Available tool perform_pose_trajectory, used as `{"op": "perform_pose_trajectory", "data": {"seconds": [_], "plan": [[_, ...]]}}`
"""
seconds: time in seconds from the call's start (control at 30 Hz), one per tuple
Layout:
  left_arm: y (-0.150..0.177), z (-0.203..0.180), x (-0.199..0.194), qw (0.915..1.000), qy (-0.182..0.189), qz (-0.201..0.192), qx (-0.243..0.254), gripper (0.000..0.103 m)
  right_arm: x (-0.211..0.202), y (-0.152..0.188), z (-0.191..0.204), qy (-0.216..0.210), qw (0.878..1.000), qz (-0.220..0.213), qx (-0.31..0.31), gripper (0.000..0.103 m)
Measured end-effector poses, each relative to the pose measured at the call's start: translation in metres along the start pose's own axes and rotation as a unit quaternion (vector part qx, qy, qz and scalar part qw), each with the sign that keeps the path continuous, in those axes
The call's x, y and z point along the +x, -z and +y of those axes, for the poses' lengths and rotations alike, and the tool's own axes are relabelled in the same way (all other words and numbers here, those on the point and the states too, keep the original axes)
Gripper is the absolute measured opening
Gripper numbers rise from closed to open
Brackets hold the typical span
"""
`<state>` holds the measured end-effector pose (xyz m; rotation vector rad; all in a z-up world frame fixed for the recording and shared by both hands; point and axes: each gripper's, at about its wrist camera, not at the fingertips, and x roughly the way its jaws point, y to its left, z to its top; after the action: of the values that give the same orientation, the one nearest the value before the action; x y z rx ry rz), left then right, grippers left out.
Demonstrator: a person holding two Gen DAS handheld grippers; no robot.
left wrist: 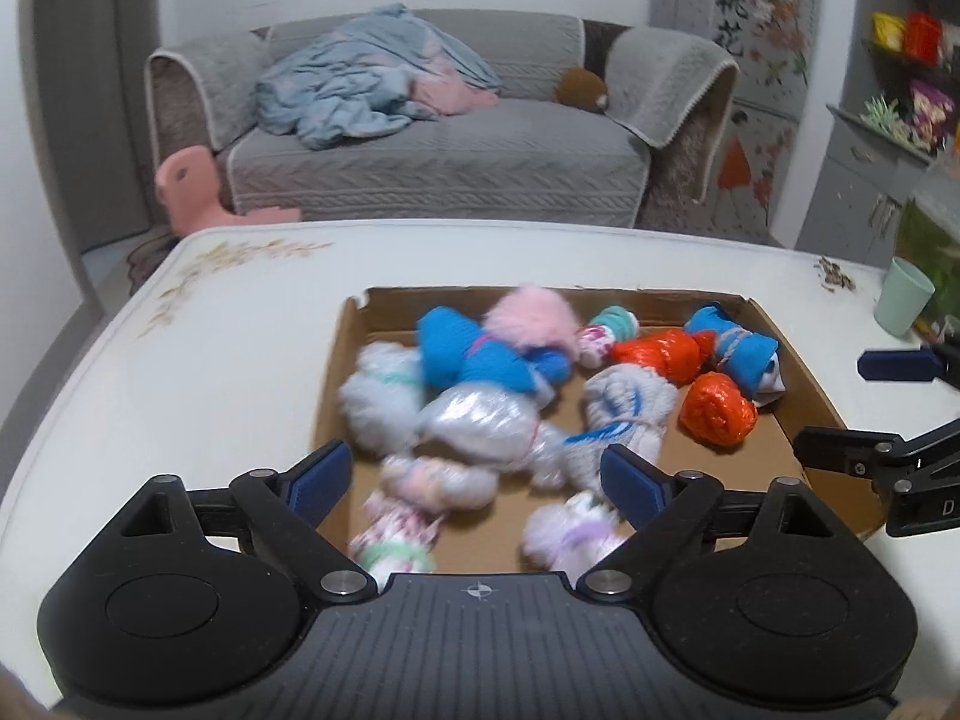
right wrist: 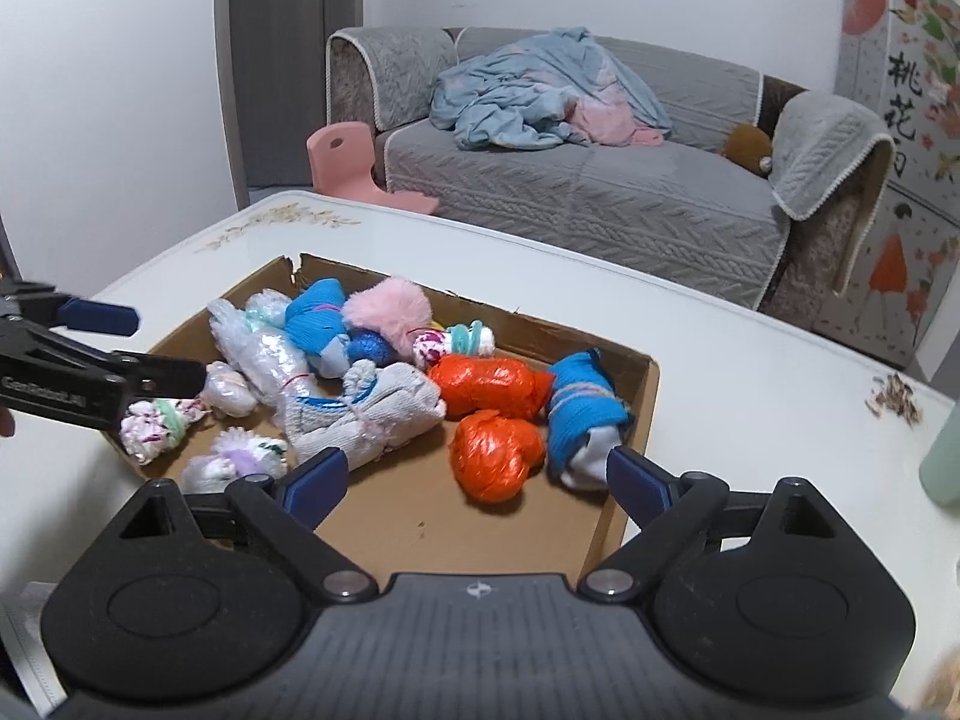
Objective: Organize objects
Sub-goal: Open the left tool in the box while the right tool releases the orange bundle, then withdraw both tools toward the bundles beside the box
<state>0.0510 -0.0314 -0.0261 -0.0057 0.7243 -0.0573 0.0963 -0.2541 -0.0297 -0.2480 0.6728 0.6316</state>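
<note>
Both your left gripper [left wrist: 474, 483] and right gripper [right wrist: 477, 480] hang spread and empty over the near edge of the cardboard box [right wrist: 624, 516], where the tied bundles [right wrist: 498, 387] lie gathered, apparently already sorted.

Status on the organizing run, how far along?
Done: about a dozen rolled bundles lie in the cardboard box. In hand: nothing; left gripper and right gripper both hang open over it. Left: no bundle shows on the table outside it.
</note>
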Motion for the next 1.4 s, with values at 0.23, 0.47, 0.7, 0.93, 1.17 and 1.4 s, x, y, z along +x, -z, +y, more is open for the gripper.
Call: {"op": "perform_pose_trajectory", "data": {"seconds": [0.23,0.47,0.7,0.93,1.17,1.4], "plan": [[0.024,0.021,-0.030,0.9995,-0.009,-0.012,-0.026,0.094,-0.014,0.014,0.011,0.005,1.000,-0.009,0.013,0.093],[0.059,0.031,-0.050,0.9991,-0.015,-0.010,-0.038,0.094,-0.025,0.027,0.022,0.012,1.000,-0.017,0.018,0.095],[0.106,0.034,-0.071,0.9998,0.010,-0.001,-0.014,0.096,-0.035,0.050,0.039,-0.006,1.000,-0.027,0.003,0.097],[0.146,0.030,-0.089,0.9971,0.068,0.011,0.032,0.100,-0.035,0.080,0.052,-0.075,0.997,-0.025,-0.024,0.097],[0.150,0.009,-0.073,0.9920,0.093,0.012,0.084,0.100,-0.021,0.089,0.059,-0.118,0.992,-0.016,-0.047,0.095],[0.153,0.001,-0.050,0.9844,0.094,0.016,0.148,0.095,-0.006,0.092,0.061,-0.127,0.989,-0.004,-0.072,0.095]]}}
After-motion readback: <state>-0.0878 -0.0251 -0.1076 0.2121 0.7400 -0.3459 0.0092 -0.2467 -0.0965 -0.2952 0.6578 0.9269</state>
